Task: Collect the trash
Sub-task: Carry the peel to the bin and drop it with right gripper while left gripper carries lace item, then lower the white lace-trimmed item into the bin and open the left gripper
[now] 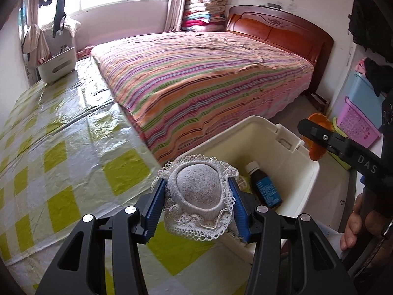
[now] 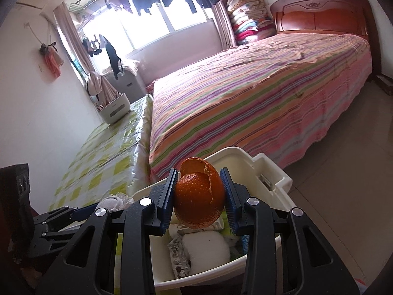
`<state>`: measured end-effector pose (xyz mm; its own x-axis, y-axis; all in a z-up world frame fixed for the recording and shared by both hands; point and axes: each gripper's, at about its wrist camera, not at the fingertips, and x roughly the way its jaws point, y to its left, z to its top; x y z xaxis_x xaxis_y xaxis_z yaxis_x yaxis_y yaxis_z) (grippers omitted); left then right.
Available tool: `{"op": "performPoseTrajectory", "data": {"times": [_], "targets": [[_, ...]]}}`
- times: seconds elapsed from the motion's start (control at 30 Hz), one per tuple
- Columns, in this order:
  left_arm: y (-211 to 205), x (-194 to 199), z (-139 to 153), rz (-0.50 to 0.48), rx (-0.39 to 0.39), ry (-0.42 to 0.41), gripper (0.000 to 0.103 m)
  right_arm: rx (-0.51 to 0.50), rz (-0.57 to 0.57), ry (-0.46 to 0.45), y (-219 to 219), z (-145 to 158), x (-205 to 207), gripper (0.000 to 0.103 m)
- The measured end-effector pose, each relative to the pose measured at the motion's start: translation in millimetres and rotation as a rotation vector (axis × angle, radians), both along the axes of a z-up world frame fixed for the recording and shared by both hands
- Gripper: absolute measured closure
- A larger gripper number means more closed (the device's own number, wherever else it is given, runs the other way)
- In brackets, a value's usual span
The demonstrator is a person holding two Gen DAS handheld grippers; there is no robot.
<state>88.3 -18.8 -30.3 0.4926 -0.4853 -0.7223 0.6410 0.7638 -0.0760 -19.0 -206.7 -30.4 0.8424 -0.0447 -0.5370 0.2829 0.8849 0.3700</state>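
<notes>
A: What did the left tool (image 1: 198,202) have?
B: It was clamped on a white lace-trimmed sock (image 1: 199,198), pressed between both blue pads and held just over the near rim of the white bin (image 1: 307,172), at the edge of the green-checked surface (image 1: 73,172).
A: And the right tool (image 2: 199,195)?
B: Closed on an orange peel (image 2: 199,196), hanging above the bin's opening.
A: Anything inside the bin?
B: A dark bottle (image 1: 264,186) with a blue label lay against its wall, and the right wrist view showed a white pad (image 2: 207,250) and a printed wrapper (image 2: 179,258) at the bottom.
A: Where was the bin?
B: Beside the striped bed (image 1: 208,78).
</notes>
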Motion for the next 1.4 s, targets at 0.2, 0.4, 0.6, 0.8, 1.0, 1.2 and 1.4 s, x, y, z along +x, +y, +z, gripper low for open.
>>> {"op": "performPoseTrajectory", "data": {"times": [0.2,0.4,0.6,0.8,1.0,1.2,1.4], "targets": [[-14.2,-6.4,-2.8,-0.032,0.013,-0.005,0.054,0.035,-0.032,0.005,-10.8,-6.7,-2.8,0.046],[-22.2,-10.2,-4.6,-0.051,0.017,-0.004,0.054,0.065,-0.075,-0.018,-21.6,-4.7,-9.2,0.035],[-26.9,-12.7,-6.8,-0.06,0.024,-0.002,0.054,0.088,-0.105,-0.054,-26.9,1.3,-16.6,0.033],[-34.0,-13.6,-9.2,-0.07,0.027,0.002,0.054,0.096,-0.121,-0.08,-29.3,3.0,-21.9,0.032],[-43.9,-16.0,-13.0,-0.091,0.036,0.003,0.054,0.11,-0.138,-0.094,-35.9,0.2,-25.7,0.032],[-57.1,-19.5,-18.3,-0.114,0.061,0.004,0.054,0.117,-0.152,-0.107,-38.3,0.2,-28.6,0.032],[-67.9,-25.6,-21.8,-0.142,0.077,-0.013,0.053,0.119,-0.151,-0.11,-39.5,-1.2,-27.3,0.032]]}}
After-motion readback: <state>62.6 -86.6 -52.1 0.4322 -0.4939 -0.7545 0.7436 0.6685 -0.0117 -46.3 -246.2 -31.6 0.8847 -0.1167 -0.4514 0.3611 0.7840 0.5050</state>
